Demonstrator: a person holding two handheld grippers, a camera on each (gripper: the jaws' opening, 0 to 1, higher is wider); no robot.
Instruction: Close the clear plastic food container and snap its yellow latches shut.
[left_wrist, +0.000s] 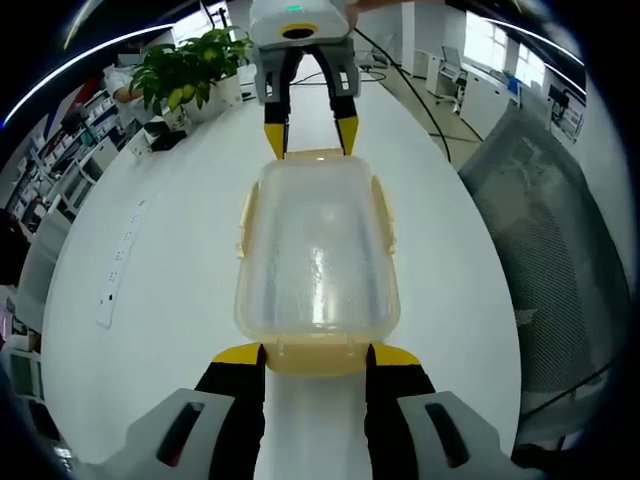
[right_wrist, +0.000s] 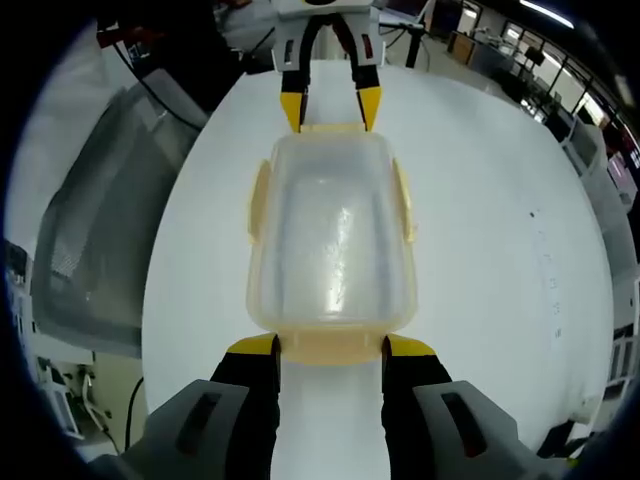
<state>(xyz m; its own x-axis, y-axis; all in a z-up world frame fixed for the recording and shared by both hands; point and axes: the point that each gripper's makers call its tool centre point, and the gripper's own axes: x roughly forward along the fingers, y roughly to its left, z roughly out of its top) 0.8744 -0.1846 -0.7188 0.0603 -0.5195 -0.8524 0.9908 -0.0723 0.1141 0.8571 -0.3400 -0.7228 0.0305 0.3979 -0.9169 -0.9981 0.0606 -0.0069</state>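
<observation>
Straddling the near end latch (left_wrist: 318, 356), the left gripper (left_wrist: 316, 352) stood with jaws spread, yellow tips at either side of the latch on the clear plastic container (left_wrist: 316, 262). The right gripper (right_wrist: 331, 346) did likewise at the opposite end (its tips showed beyond the box in the left gripper view), jaws spread about the far latch (right_wrist: 332, 346). The container sat lid-on, mid white table (left_wrist: 180, 260). Side latches (left_wrist: 382, 212) lay against the walls. A potted plant (left_wrist: 185, 72) stood at the table's far end; a mesh chair (left_wrist: 545, 240) beside it.

Each gripper, the left gripper (left_wrist: 315, 355) and right gripper (right_wrist: 330, 347), has black jaws with yellow tips rising from a light grey body with dark slots.
</observation>
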